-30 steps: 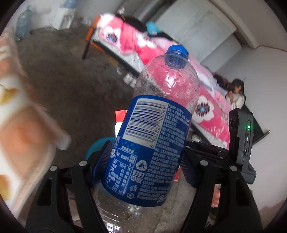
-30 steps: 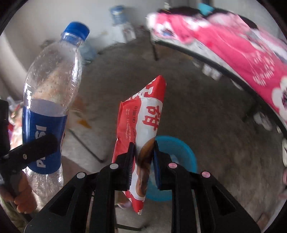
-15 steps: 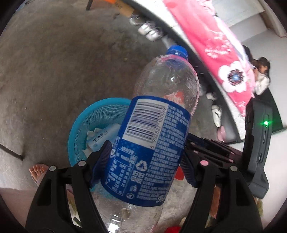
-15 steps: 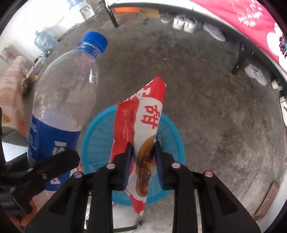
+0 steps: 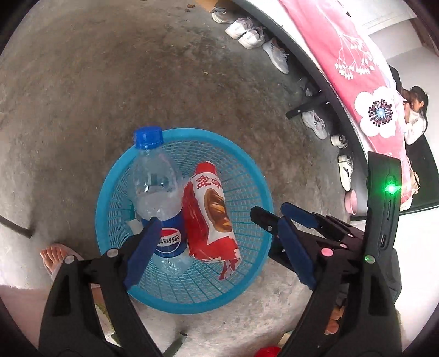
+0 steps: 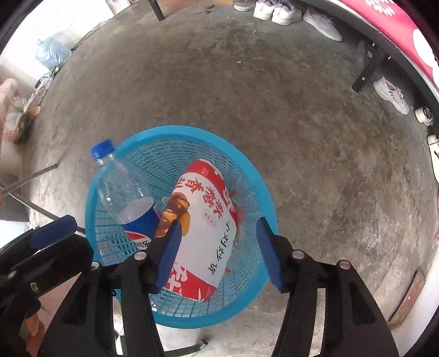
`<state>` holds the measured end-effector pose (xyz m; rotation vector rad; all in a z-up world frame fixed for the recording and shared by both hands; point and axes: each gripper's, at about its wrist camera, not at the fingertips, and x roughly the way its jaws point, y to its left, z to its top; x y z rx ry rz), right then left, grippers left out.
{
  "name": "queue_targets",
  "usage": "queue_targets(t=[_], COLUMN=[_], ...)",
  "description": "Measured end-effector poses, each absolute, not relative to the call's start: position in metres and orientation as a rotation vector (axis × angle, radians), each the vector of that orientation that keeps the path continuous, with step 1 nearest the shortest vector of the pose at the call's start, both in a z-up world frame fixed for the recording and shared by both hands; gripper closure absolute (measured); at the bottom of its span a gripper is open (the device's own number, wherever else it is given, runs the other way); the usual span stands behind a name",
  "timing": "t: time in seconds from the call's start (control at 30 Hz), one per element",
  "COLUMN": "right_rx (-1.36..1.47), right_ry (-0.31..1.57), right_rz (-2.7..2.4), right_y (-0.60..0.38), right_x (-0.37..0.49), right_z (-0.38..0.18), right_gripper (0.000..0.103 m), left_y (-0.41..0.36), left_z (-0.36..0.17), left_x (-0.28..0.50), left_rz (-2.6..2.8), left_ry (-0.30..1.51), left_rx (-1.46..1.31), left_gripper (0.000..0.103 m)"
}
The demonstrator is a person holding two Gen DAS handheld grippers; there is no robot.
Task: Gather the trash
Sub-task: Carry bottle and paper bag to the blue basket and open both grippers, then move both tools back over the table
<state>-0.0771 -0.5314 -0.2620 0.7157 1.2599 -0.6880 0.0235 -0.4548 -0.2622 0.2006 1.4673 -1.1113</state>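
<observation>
A blue mesh basket (image 5: 247, 175) (image 6: 255, 175) stands on the concrete floor. Inside it lie a clear Pepsi bottle (image 5: 156, 186) (image 6: 123, 189) with a blue cap and a red-and-white snack bag (image 5: 211, 219) (image 6: 208, 228), side by side. My left gripper (image 5: 219, 252) hangs above the basket, its jaws opening, nothing pressed between them. My right gripper (image 6: 219, 250) is also above the basket with its jaws opening; the bag lies below them, free of the pads. The right gripper (image 5: 290, 219) shows in the left wrist view too.
Several white shoes (image 5: 247, 33) (image 6: 277, 11) line the floor under a bed with a pink flowered cover (image 5: 365, 90). A bed leg (image 6: 367, 71) stands on the right. A bare foot (image 5: 55, 255) is beside the basket. A person (image 5: 414, 115) sits far right.
Both grippers sank toward the basket and opened. The bottle left the left gripper and the snack bag left the right gripper; both now lie in the basket.
</observation>
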Motion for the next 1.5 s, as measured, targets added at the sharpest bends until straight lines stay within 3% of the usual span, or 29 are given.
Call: queue_targets(t=[0.2,0.3,0.6,1.07,1.27,1.5], right_rx=[0.715,0.716,0.637,0.376,0.364,0.445], right_ry=[1.234,1.205,1.103,0.911,0.879,0.95], right_rz=[-0.691,-0.694,-0.656,-0.316,-0.062,0.168], right_y=[-0.53,-0.528,-0.506,-0.396,-0.326,-0.261], right_x=[-0.082,-0.086,-0.086,0.03,0.103,0.177], right_z=[-0.25,-0.232,-0.15,-0.001,0.031,0.021], right_gripper=[0.046,0.041,0.036,0.029,0.028,0.028], left_y=[-0.446,-0.442,-0.391,-0.195,-0.08,0.029], left_z=[-0.238,-0.219,-0.116,0.03,0.048,0.043], left_x=[0.023,0.026,0.037,0.091,0.126,0.178], left_rz=[-1.125,-1.146,-1.208,-0.955,-0.735,-0.482], left_ry=[1.417,1.384,1.189,0.887,0.791,0.79], left_rx=[0.213,0.186,0.066,-0.139,-0.222,-0.266], left_gripper=[0.021,0.021,0.02,0.02,0.02,0.02])
